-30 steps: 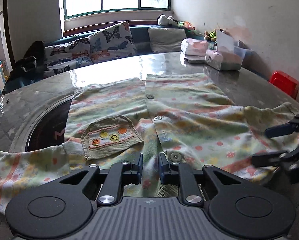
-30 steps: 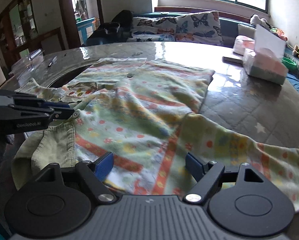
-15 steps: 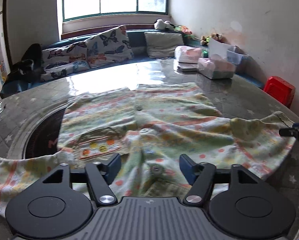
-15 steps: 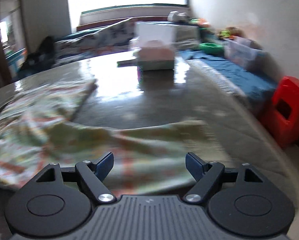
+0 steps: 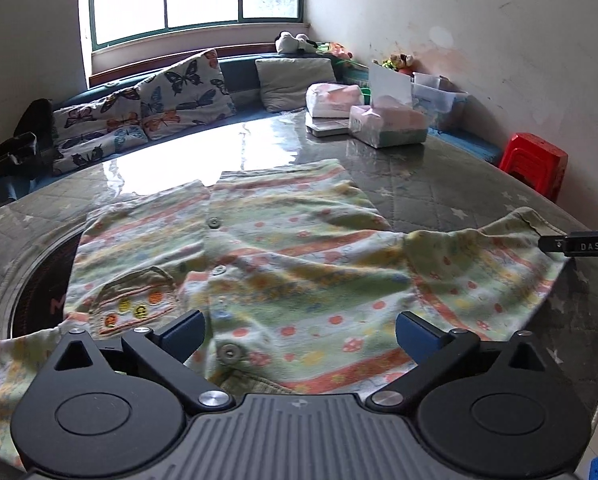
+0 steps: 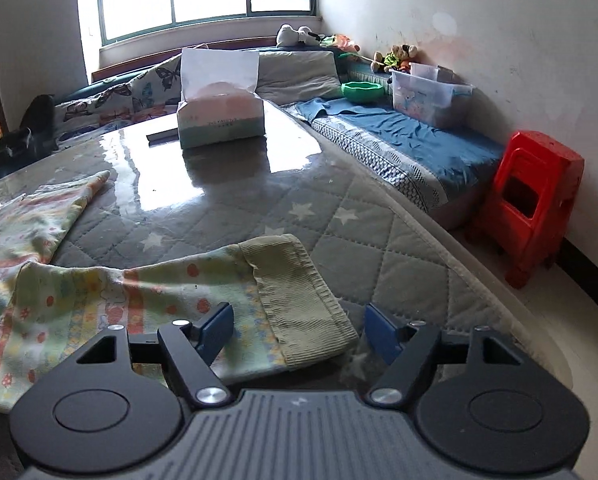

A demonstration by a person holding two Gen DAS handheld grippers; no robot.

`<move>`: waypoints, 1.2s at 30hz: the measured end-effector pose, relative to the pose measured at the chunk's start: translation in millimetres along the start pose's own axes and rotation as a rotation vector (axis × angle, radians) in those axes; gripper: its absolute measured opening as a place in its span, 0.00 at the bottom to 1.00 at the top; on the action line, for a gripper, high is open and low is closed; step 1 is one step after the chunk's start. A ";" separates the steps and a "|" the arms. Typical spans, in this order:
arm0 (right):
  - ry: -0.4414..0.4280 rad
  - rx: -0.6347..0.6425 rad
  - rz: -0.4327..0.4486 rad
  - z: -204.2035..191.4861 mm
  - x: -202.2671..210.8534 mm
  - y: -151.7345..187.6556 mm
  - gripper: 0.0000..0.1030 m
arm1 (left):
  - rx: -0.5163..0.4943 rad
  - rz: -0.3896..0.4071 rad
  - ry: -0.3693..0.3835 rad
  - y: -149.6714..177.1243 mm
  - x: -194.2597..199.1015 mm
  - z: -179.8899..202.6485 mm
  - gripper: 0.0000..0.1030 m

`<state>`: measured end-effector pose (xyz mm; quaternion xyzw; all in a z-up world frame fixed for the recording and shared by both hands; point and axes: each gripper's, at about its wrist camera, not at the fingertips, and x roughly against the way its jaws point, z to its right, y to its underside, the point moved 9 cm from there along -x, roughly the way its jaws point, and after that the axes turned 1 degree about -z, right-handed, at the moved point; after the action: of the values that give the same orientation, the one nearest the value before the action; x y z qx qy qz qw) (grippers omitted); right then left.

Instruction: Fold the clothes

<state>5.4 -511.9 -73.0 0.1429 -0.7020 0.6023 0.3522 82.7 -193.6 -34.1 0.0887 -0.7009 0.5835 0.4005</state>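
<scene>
A child's striped, dotted cardigan (image 5: 283,256) with buttons and a small embroidered pocket (image 5: 139,304) lies spread flat on the round quilted table (image 5: 439,188). My left gripper (image 5: 299,332) is open just above its collar end, holding nothing. Its right sleeve (image 6: 151,296) stretches out, ending in a ribbed green cuff (image 6: 303,300). My right gripper (image 6: 299,328) is open with the cuff lying between its fingers, and its tip shows in the left wrist view (image 5: 575,245) at the sleeve end.
A tissue box (image 6: 219,120) and a wrapped pack (image 5: 333,98) stand at the table's far side. A dark round inset (image 5: 39,284) lies under the cardigan's left part. A red stool (image 6: 535,204) and a cushioned bench (image 6: 399,140) lie beyond the table edge.
My left gripper opened, let go of the collar and pulled back a little. My right gripper swung right, from the body of the cardigan to the end of the right sleeve.
</scene>
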 end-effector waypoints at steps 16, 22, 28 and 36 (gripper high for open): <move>-0.022 -0.024 0.007 -5.9 5.4 -0.9 0.36 | -0.027 -0.048 0.033 6.1 -11.8 18.2 1.00; -0.057 -0.066 0.015 -5.7 8.4 0.4 0.18 | -0.039 -0.061 0.029 6.8 -16.0 23.9 1.00; -0.080 -0.115 0.027 -2.4 13.3 -1.6 0.10 | -0.041 -0.081 0.018 10.2 -20.7 23.0 1.00; -0.115 -0.091 0.085 -17.2 33.3 -19.9 0.08 | -0.035 -0.081 0.017 11.2 -20.9 20.7 1.00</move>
<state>-0.3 -492.9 -35.6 0.1313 -0.7532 0.5747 0.2918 80.4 -215.8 -56.3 0.1054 -0.7034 0.5552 0.4311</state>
